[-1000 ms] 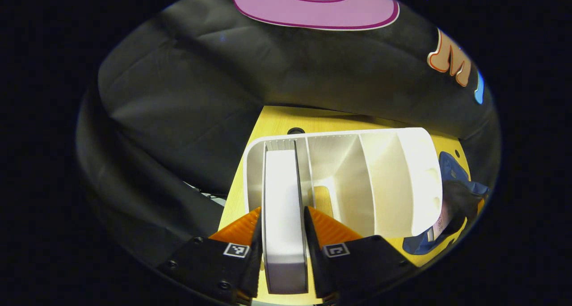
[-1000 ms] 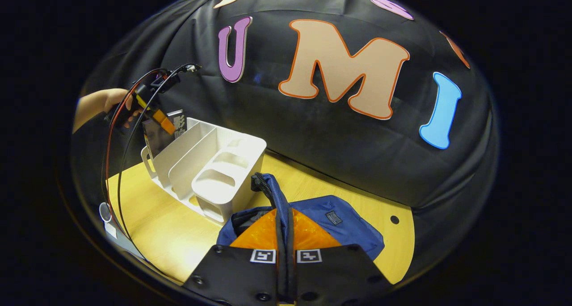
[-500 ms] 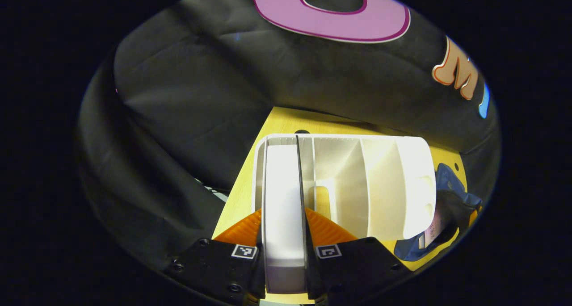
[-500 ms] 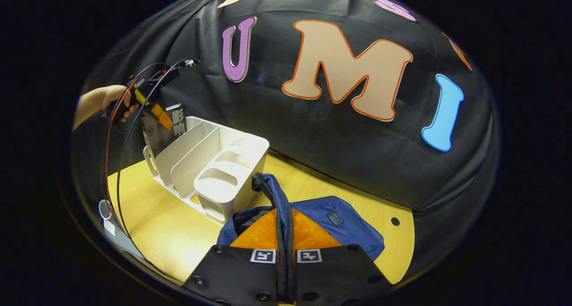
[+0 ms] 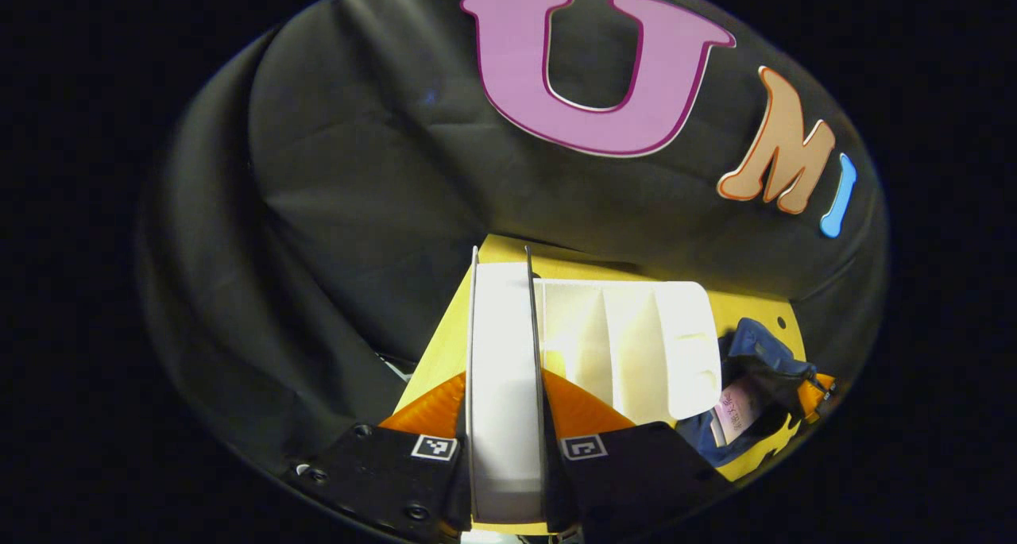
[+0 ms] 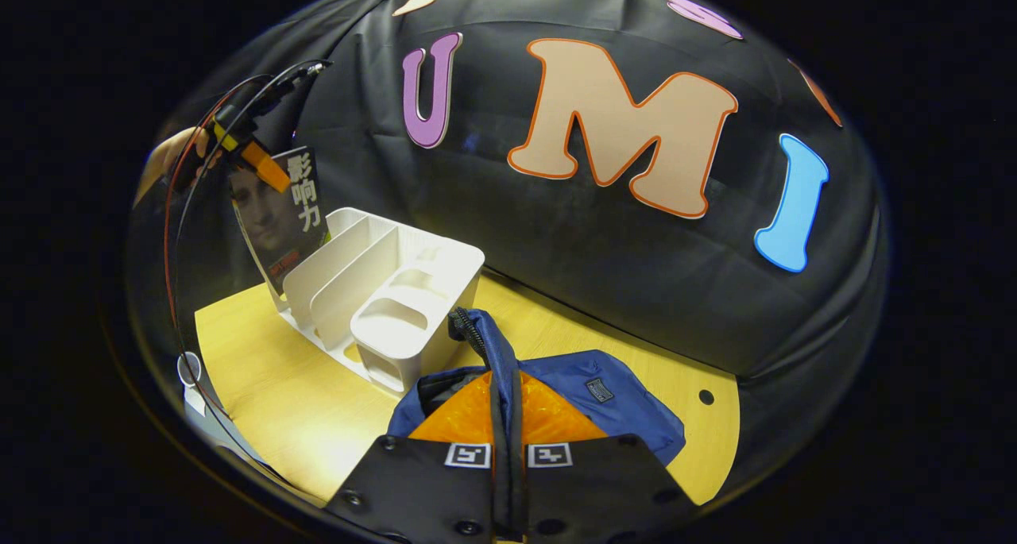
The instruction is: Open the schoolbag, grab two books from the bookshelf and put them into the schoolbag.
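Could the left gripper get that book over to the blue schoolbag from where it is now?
Probably yes. The left gripper grips the book, lifted mostly above the white bookshelf. The right gripper holds the schoolbag by its strap beyond the shelf, and a gap shows at its mouth.

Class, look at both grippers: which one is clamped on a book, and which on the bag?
The left gripper is shut on the book, lifted above the white bookshelf. The right gripper pinches the blue schoolbag by its dark strap.
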A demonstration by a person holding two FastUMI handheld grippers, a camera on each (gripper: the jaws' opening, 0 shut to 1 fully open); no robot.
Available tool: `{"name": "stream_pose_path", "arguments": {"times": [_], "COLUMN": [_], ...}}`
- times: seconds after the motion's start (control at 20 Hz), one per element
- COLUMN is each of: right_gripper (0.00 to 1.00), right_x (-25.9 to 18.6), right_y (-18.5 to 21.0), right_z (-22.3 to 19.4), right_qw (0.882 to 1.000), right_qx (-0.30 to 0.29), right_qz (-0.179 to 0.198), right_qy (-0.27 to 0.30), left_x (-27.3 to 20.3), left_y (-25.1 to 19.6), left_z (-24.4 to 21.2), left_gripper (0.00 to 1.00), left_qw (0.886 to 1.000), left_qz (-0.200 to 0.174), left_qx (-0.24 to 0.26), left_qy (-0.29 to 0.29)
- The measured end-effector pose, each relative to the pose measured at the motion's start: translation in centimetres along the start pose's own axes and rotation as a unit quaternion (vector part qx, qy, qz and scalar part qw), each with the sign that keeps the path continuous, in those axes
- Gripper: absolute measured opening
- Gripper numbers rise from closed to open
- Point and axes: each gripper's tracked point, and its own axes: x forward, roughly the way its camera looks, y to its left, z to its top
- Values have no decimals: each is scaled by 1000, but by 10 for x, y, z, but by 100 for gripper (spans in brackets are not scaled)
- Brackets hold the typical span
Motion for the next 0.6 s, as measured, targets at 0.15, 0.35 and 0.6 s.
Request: {"name": "stream_pose_path", "arguments": {"times": [0.15, 0.35, 0.6], "right_gripper": [3, 3, 3], "right_x": [-1, -1, -1], "right_y": [1, 2, 5], "right_z": [-1, -1, -3], "right_qw": [1000, 1000, 1000], "right_qx": [-3, -5, -8], "right_qz": [6, 13, 21], "right_qy": [-1, -3, -2], "left_x": [-21, -54, -82], "left_y": [-4, -10, -17], "left_z": [3, -9, -29], "left_gripper": [33, 33, 33], "left_qw": [1000, 999, 997], "left_qz": [-7, -27, -46], "left_qx": [-4, -37, -68], "left_qy": [-14, -17, -12]}}
